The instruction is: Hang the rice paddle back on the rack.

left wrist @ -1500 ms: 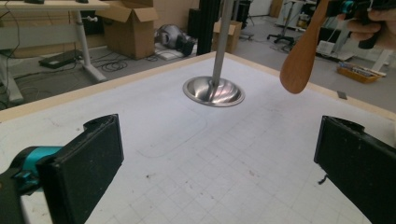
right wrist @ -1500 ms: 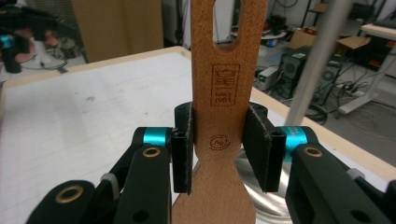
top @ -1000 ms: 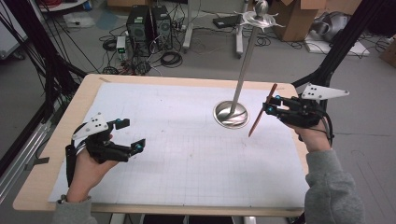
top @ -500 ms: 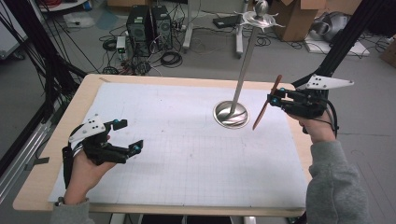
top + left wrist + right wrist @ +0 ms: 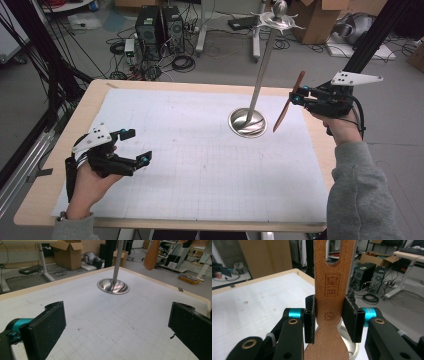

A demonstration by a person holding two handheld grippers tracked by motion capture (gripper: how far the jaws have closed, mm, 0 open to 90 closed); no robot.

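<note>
A wooden spatula (image 5: 286,102) hangs tilted in the air beside a metal stand's round base (image 5: 247,122). My right gripper (image 5: 296,96) is shut on it at the table's right edge. In the right gripper view both pads clamp the spatula (image 5: 328,290) across its flat neck, slotted end up, with the stand's base (image 5: 352,346) behind it. The stand's pole (image 5: 262,65) rises to a hooked top (image 5: 277,15). My left gripper (image 5: 138,146) rests open at the table's left, nothing between its jaws. The left gripper view looks past its open gripper (image 5: 117,327) to the base (image 5: 113,286) and the spatula (image 5: 152,253).
White grid paper (image 5: 190,165) covers the wooden table (image 5: 95,100). On the floor beyond the far edge stand computer towers (image 5: 160,25), loose cables and cardboard boxes (image 5: 320,20). A black frame post (image 5: 370,35) rises behind the right hand.
My right gripper has lifted the spatula higher and a little farther from the person, beside the stand. The left gripper has stayed where it was.
</note>
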